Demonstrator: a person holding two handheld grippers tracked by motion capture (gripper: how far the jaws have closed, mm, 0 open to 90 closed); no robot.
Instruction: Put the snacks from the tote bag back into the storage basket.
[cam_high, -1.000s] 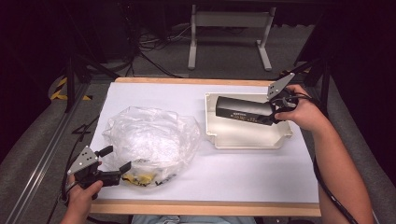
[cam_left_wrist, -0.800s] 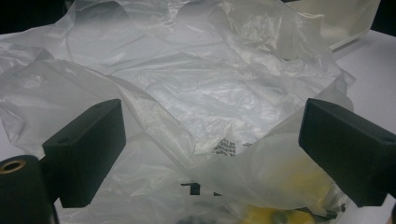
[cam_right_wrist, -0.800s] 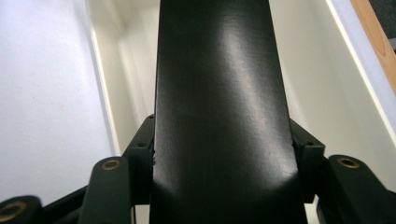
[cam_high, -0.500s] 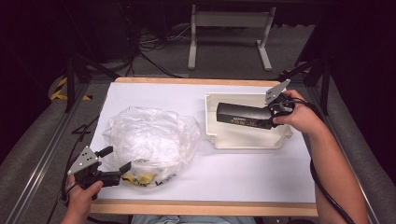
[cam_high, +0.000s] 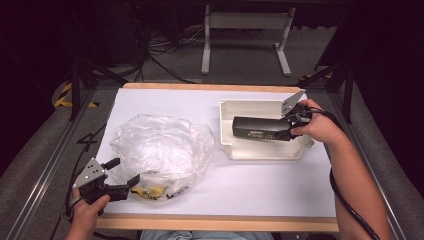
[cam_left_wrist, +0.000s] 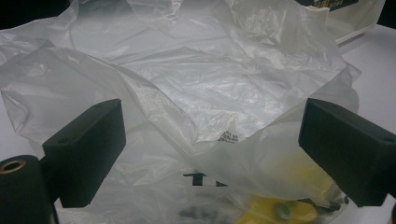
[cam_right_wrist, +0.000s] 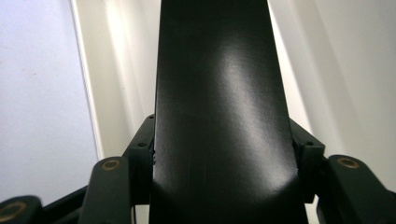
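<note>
A long black box (cam_high: 260, 128) lies lengthwise in the white tray (cam_high: 250, 151) at the table's right, with my right gripper (cam_high: 289, 131) shut on its right end. In the right gripper view the black box (cam_right_wrist: 219, 107) runs up between the two jaws, the tray's white wall (cam_right_wrist: 116, 70) beside it. A crumpled clear plastic bag (cam_high: 160, 150) sits at the left centre, with something yellow (cam_high: 152, 190) inside its near edge. My left gripper (cam_high: 124, 174) stands open at the bag's near-left edge. In the left gripper view the plastic bag (cam_left_wrist: 205, 88) lies between the wide-apart jaws.
White paper (cam_high: 260, 185) covers the table, whose wooden front edge (cam_high: 220, 222) runs along the bottom. A cable (cam_high: 345, 200) trails under the right forearm. Metal frame rails (cam_high: 40, 175) flank the table, and a stand's legs (cam_high: 245, 45) rise behind it.
The right gripper has lowered the black box a little into the tray and shifted it slightly toward the person. The left gripper has stayed still at the bag's edge.
</note>
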